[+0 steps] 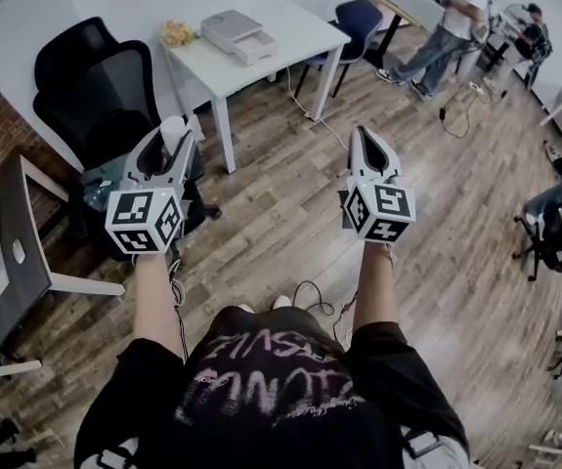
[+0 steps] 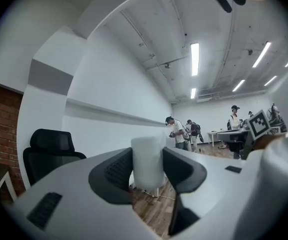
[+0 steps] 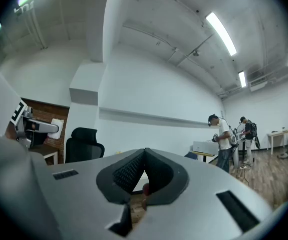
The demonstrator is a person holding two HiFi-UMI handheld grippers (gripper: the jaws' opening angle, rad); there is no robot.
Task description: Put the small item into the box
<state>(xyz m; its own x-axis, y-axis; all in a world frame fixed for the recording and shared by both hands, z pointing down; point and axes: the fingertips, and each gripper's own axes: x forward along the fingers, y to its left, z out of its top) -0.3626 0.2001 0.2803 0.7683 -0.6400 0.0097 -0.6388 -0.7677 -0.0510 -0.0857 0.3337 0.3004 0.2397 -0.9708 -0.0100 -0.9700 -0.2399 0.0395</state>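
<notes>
A small white cylinder (image 2: 148, 160) stands upright between the dark pads of my left gripper (image 2: 148, 170), which is shut on it. In the head view the left gripper (image 1: 175, 137) hangs level above the wooden floor, with the white cylinder (image 1: 172, 128) at its tips. To the right, my right gripper (image 1: 365, 137) is level too, jaws together and empty; the right gripper view shows its pads (image 3: 128, 173) meeting at the tips. A pale grey box (image 1: 238, 35) lies on the white table (image 1: 295, 29) ahead of both grippers, some way off.
A black office chair (image 1: 93, 84) stands just beyond the left gripper. A dark desk (image 1: 5, 237) lies at the far left. A yellow bundle (image 1: 175, 32) sits on the white table's left corner. People (image 1: 453, 22) work at desks at the back right. Cables (image 1: 312, 296) trail on the floor.
</notes>
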